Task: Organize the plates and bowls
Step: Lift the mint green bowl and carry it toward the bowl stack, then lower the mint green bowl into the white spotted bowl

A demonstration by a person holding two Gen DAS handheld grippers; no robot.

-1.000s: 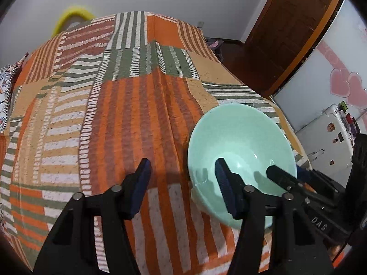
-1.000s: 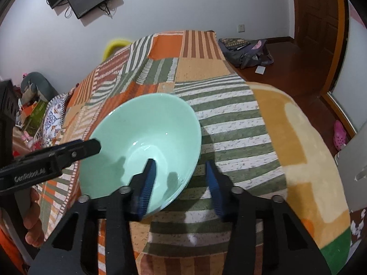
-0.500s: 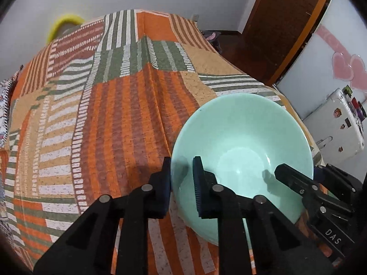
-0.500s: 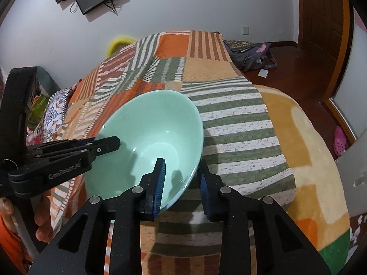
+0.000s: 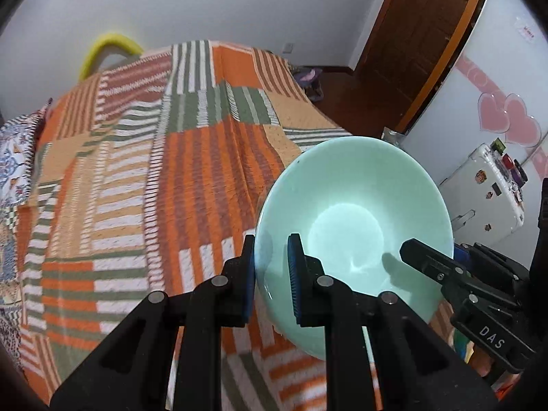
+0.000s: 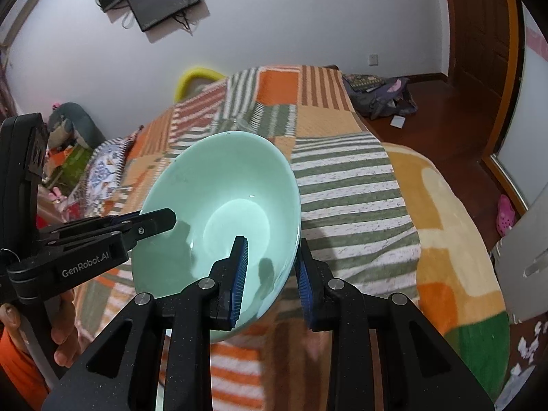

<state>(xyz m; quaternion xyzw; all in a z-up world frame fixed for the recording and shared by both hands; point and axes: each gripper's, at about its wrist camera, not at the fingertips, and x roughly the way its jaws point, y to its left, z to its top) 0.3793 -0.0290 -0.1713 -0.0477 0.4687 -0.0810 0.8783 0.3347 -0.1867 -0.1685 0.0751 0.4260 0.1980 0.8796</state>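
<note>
Left gripper (image 5: 272, 274): your jaws are clamped on the bowl (image 5: 352, 226) rim at its 8 o'clock edge, one blue pad outside the wall, one inside.
Left gripper pose: you point it steeply downward, fingers reaching toward 12 o'clock in its own view.
Right gripper (image 6: 270, 274): your jaws are closed on the same bowl's rim at its 5 o'clock edge in the right wrist view, one pad inside, one outside.
Right gripper pose: you tilt it downward, less steeply.
Between the grippers: they grip opposite sides of the rim.
Left hand (image 6: 60, 328): your fingers wrap the left gripper's handle at 8 o'clock in the right wrist view.
</note>
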